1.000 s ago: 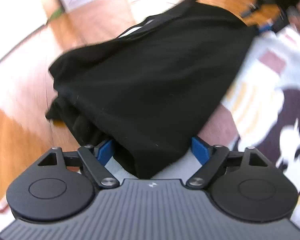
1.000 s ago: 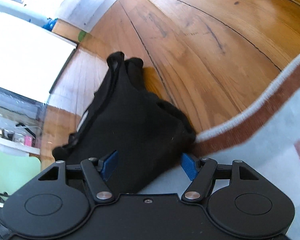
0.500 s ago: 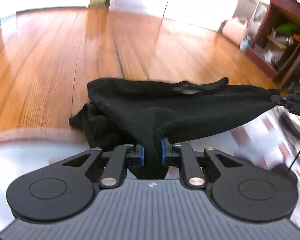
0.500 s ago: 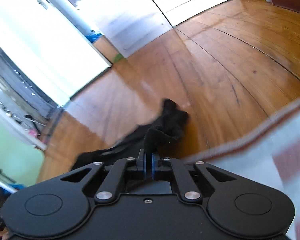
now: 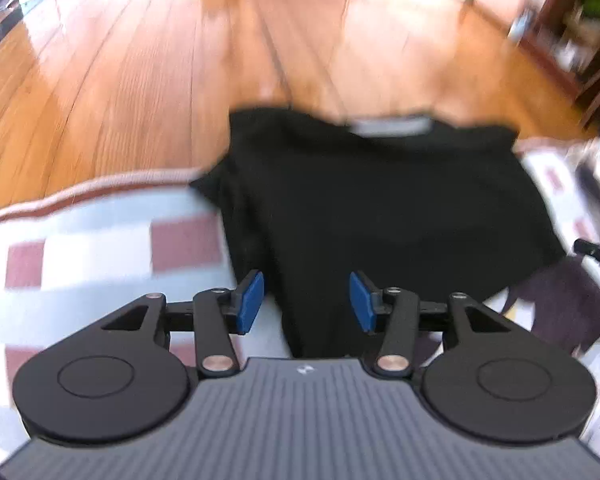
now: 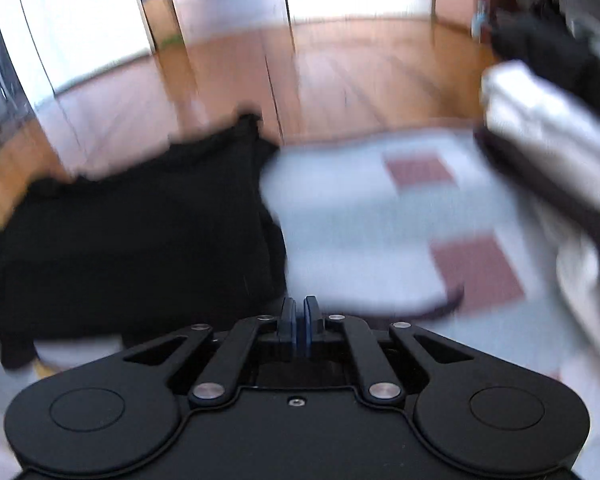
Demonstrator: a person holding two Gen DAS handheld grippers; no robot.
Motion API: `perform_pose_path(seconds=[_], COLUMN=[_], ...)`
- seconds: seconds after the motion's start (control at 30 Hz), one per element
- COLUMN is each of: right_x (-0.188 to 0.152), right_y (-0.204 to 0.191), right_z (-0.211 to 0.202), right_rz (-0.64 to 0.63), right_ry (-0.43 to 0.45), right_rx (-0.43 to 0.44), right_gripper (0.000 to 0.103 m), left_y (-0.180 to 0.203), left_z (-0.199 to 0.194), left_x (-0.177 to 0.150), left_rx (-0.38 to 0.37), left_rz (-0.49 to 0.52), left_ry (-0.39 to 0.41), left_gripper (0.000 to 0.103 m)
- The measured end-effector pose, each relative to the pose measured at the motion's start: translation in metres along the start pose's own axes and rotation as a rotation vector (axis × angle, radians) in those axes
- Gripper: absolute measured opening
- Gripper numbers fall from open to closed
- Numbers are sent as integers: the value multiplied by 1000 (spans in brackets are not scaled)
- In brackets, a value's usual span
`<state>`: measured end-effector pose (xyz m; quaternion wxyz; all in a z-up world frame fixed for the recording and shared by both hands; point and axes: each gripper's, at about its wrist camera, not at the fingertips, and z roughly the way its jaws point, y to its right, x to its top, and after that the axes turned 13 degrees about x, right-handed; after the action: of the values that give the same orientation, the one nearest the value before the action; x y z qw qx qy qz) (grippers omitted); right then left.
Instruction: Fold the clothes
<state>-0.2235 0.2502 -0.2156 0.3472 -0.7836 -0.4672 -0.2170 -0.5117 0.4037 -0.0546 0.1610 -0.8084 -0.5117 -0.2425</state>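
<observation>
A black T-shirt (image 5: 380, 216) lies spread on a checked rug (image 5: 100, 248) edging a sunlit wooden floor (image 5: 140, 80). The left gripper (image 5: 306, 300) gapes over its hem; the right gripper (image 6: 299, 320) is pinched together, empty.

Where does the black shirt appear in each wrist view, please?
Left wrist: the shirt fills the centre, spread ahead of the open left claw.
Right wrist: the shirt lies at left, beside the shut right claw.
Shared landmark: the checked rug under it, with wood floor beyond.
</observation>
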Motion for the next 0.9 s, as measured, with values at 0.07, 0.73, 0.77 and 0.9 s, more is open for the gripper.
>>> perform_pose_path(seconds=[0.07, 0.73, 0.77, 0.9], right_x=[16, 95, 105, 131], right_y=[-2, -61, -63, -62], right_z=[-4, 156, 163, 162], right_rz=[-26, -398, -380, -348], right_ry=[43, -261, -246, -125], right_rx=[10, 297, 280, 136], right_gripper=[18, 39, 39, 40], left_y=[3, -23, -25, -28], left_z=[5, 150, 148, 149], left_x=[8, 56, 56, 59], left_rx=[-32, 180, 167, 121], left_rz=[11, -86, -92, -92], left_ry=[63, -19, -3, 37], left_gripper=[51, 67, 67, 67])
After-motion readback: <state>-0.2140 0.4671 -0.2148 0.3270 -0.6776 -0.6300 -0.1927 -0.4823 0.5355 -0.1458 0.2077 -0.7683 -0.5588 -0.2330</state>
